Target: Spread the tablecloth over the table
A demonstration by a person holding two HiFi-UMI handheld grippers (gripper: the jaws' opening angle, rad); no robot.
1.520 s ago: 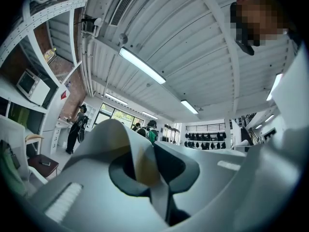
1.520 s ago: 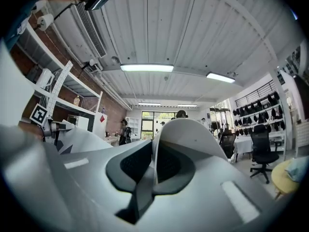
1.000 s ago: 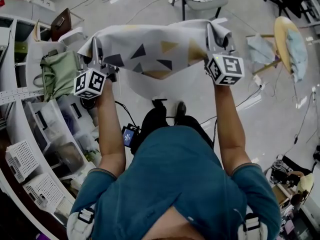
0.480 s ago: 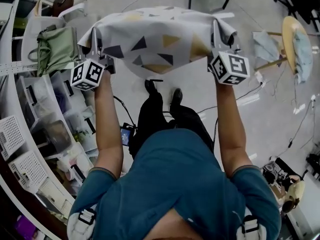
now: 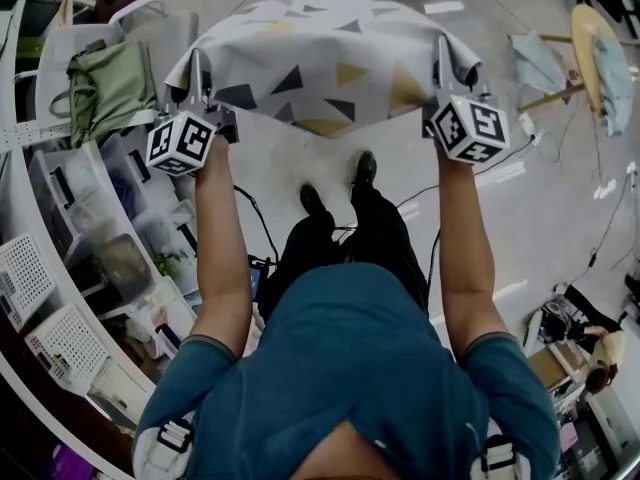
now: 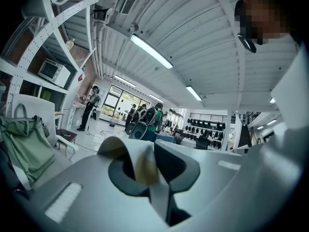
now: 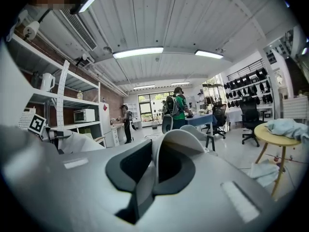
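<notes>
A pale grey tablecloth (image 5: 320,63) printed with dark and yellow triangles hangs in the air in front of me, stretched between both grippers and billowing away from me. My left gripper (image 5: 197,80) is shut on its near left corner, and a fold of cloth (image 6: 145,166) stands up between the jaws in the left gripper view. The right gripper (image 5: 441,63) is shut on the near right corner, where another fold (image 7: 176,144) curls up out of the jaws. Both arms reach straight out at about the same height. The floor shows below the cloth.
White shelving (image 5: 60,258) with bins and a green bag (image 5: 108,86) lines the left side. A round wooden side table (image 5: 592,53) with a light blue cloth on it stands at the right, also in the right gripper view (image 7: 277,134). Cables lie on the floor. People stand far off.
Both grippers have carried the cloth forward and somewhat lower. The cloth has billowed out farther ahead and spread wider. My feet have stepped forward. Both grips are unchanged.
</notes>
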